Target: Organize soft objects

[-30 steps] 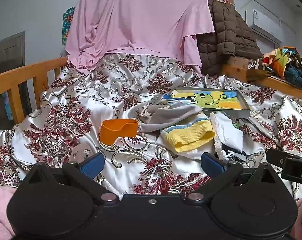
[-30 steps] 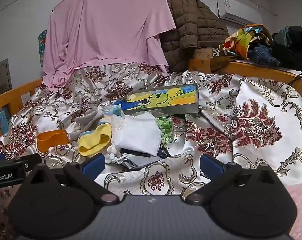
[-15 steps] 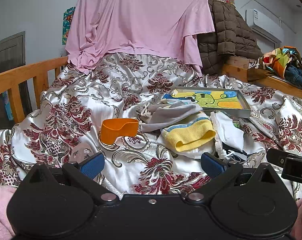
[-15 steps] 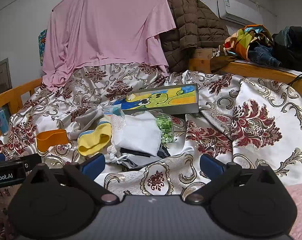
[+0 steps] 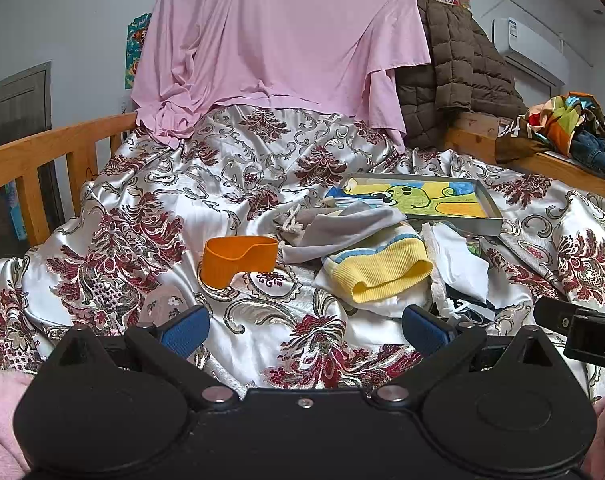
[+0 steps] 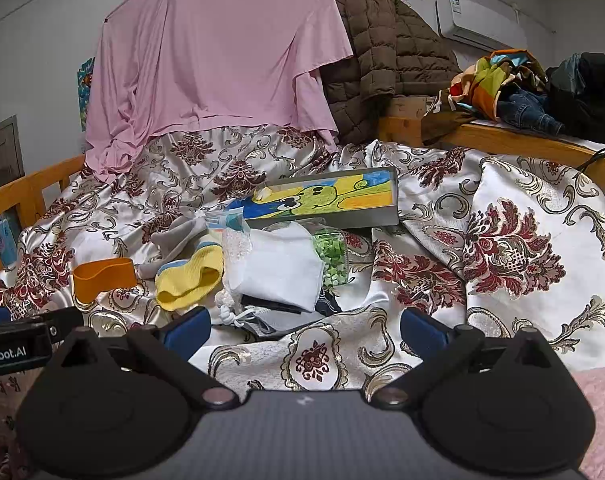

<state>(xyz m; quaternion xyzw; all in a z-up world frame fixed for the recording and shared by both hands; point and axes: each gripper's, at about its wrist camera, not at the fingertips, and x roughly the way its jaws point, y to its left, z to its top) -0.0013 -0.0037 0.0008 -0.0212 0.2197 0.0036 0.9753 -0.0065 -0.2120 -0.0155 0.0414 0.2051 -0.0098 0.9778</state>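
Ahead of both grippers: heap of soft things on the bed cover [image 5: 230, 184], beyond the fingertips, touching neither.
Left gripper [image 5: 304, 330]: jaws wide open, empty, hovering over bare patterned cover.
Right gripper [image 6: 304, 330]: jaws wide open, empty, low over the cover.
Yellow sock [image 5: 378, 274]: ahead and a little right of the left jaws; in the right view [image 6: 190, 276] ahead and left, beyond the left fingertip.
Sock's long axis: roughly crosswise to the left jaws, cuff end toward the camera.
White cloth [image 6: 280, 268]: almost straight ahead of the right jaws, overlapping the sock's right edge.
Grey pouch [image 5: 338, 228]: behind the sock, drawstring end pointing left.
Orange band [image 5: 238, 260]: left of the heap, apart from it, ahead of the left fingertip.
Picture tray [image 5: 418, 200]: behind the heap, empty of cloth.
Nearer hand, by judgement: left for band and sock, right for the white cloth.
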